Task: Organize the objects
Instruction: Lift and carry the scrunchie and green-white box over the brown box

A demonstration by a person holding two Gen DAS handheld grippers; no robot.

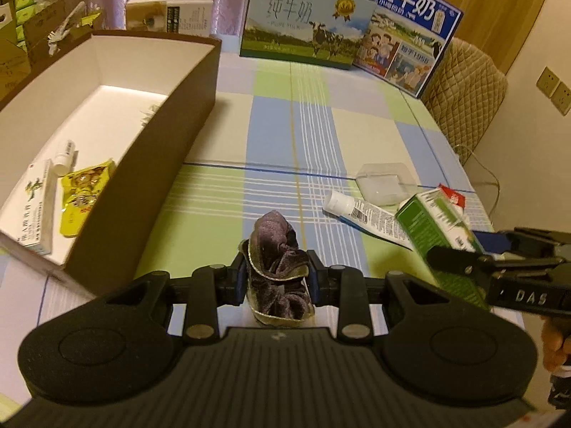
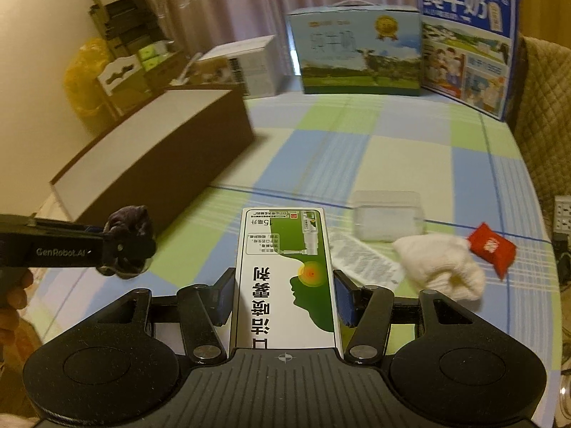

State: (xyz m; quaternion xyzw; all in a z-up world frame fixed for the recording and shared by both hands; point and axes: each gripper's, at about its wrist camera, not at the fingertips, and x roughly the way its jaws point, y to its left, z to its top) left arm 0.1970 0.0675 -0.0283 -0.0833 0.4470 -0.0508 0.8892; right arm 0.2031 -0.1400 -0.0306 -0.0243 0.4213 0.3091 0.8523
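Note:
My left gripper (image 1: 276, 278) is shut on a dark purple scrunchie (image 1: 280, 274) and holds it above the checked tablecloth, just right of the brown open box (image 1: 167, 164). The scrunchie also shows in the right wrist view (image 2: 130, 235). My right gripper (image 2: 283, 294) is shut on a green and white spray carton (image 2: 285, 271), lifted above the table; the carton shows in the left wrist view (image 1: 439, 235) too. The box holds a white carton (image 1: 34, 207), a yellow packet (image 1: 84, 196) and a small white tube (image 1: 66, 157).
On the table lie a toothpaste tube (image 1: 364, 214), a clear plastic case (image 2: 387, 219), a white cloth (image 2: 442, 267) and a red packet (image 2: 492, 246). Two milk cartons (image 1: 307, 21) (image 1: 410, 32) stand at the far edge. A padded chair (image 1: 467, 96) is on the right.

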